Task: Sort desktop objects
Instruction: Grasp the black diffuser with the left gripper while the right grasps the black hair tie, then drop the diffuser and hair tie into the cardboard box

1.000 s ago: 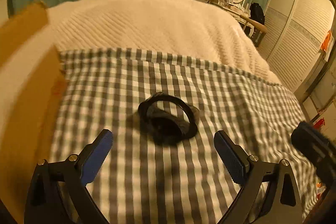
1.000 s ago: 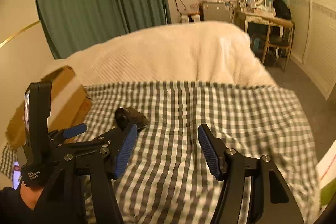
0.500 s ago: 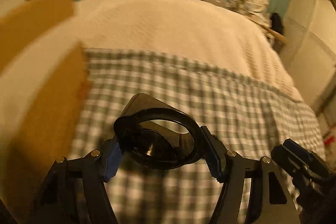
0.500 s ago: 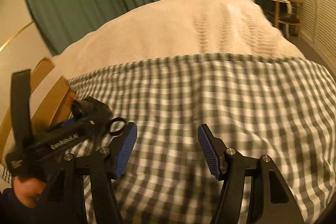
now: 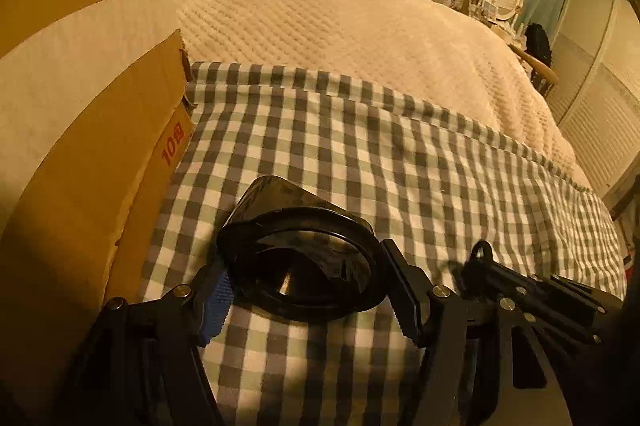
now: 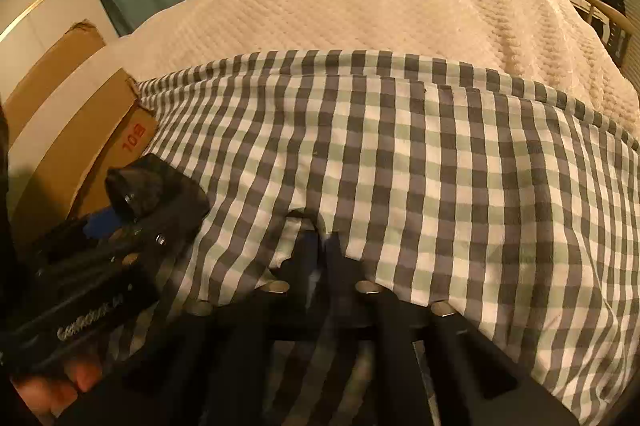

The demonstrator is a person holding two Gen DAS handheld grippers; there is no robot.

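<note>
1. Changed since the earlier frames: left gripper, formerly wide apart short of the black ring-shaped object, now narrowed around it.
2. Changed since the earlier frames: right gripper, formerly apart above the checked cloth, now lowered onto it and brought together.
3. Left gripper: partly open, blue left pad and black right pad pressing the ring's opposite sides; clamped on the black ring-shaped object.
4. Black ring-shaped object: on the checked cloth on the bed, near the cardboard box, which stands at the cloth's left edge.
5. Right gripper: fingers fully together, tips touching the cloth where a small fold bunches up; cannot tell whether cloth is pinched between them.
6. Right gripper also visible in the left wrist view, just beside the left gripper.
</note>
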